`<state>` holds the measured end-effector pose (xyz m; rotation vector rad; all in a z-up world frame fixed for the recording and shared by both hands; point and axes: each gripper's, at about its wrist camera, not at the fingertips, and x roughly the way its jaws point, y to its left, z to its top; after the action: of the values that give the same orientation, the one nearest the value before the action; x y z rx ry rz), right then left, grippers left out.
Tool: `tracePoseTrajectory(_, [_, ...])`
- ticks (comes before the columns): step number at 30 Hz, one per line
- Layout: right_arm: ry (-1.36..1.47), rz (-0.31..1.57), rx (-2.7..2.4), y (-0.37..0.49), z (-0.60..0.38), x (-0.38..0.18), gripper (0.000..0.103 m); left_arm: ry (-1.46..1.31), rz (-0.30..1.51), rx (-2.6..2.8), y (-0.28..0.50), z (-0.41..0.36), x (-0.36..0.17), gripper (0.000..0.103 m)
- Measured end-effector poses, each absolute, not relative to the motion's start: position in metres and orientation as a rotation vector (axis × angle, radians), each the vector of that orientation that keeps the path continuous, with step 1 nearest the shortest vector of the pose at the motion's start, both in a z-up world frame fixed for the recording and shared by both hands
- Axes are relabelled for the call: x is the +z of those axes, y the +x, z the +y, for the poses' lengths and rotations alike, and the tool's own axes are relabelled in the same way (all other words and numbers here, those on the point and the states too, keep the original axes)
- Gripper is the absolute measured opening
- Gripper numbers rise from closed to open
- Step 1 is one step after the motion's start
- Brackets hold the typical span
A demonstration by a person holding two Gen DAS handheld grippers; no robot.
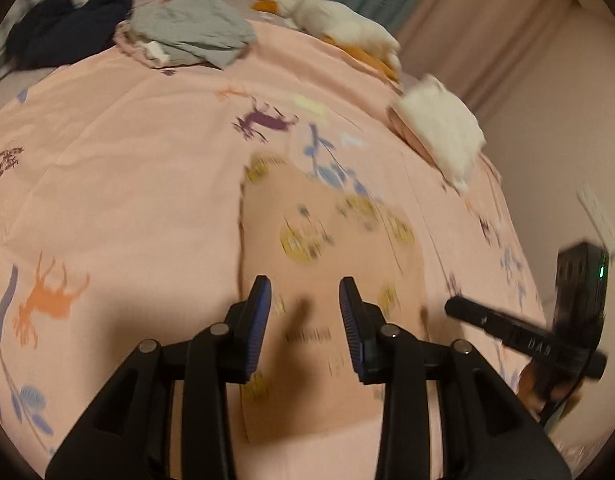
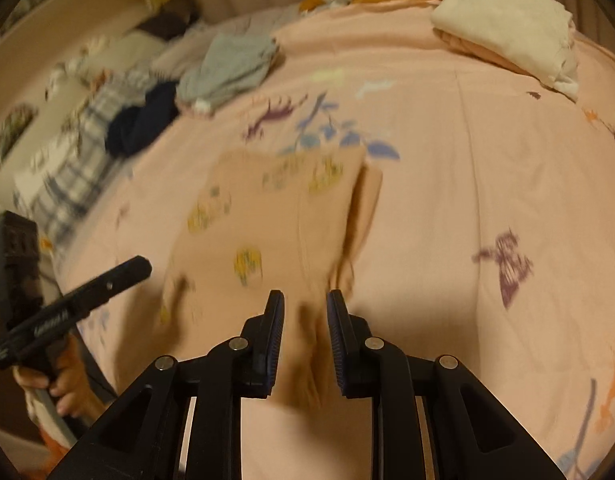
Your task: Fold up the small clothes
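Black left tool (image 1: 305,312), blue ribbed pads (image 1: 261,320), silver pivot pins, right tool (image 2: 305,326) alike

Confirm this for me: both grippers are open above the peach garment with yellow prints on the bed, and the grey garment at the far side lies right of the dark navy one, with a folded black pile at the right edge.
One detail is wrong: the folded pile at the right edge is white, not black, as the left wrist view shows. The rest holds: left gripper and right gripper are open above the peach garment, and the grey garment lies right of the dark navy one.
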<state>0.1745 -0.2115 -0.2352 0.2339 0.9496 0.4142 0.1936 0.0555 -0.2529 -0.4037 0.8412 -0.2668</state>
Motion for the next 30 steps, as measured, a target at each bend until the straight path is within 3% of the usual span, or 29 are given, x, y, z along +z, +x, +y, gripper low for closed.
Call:
tracePoseTrajectory(10, [0.395, 1.07, 0.407, 0.215, -0.212, -0.28, 0.025, -0.329, 0.88, -0.266, 0.207, 0.027, -0.281, 0.035])
tracePoseTrajectory(13, [0.386, 1.089, 0.358, 0.214, -0.213, -0.28, 0.045, -0.286, 0.872, -0.252, 0.205, 0.023, -0.282, 0.037])
tracePoseTrajectory(14, [0.389, 1.093, 0.345, 0.217, -0.213, -0.281, 0.045, -0.289, 0.87, -0.251, 0.205, 0.023, -0.282, 0.038])
tracePoseTrajectory(17, [0.367, 1.085, 0.328, 0.212, -0.213, -0.276, 0.045, -0.333, 0.881, -0.263, 0.209, 0.024, -0.282, 0.054])
tracePoseTrajectory(19, [0.354, 1.082, 0.312, 0.21, -0.214, -0.275, 0.046, -0.345, 0.898, -0.273, 0.211, 0.02, -0.281, 0.072])
tracePoseTrajectory(26, [0.335, 1.086, 0.305, 0.21, -0.216, -0.274, 0.05, -0.225, 0.903, -0.226, 0.209, 0.002, -0.279, 0.076])
tracePoseTrajectory(30, [0.376, 1.094, 0.315, 0.211, -0.22, -0.277, 0.052, -0.216, 0.905, -0.233, 0.209, 0.001, -0.282, 0.085])
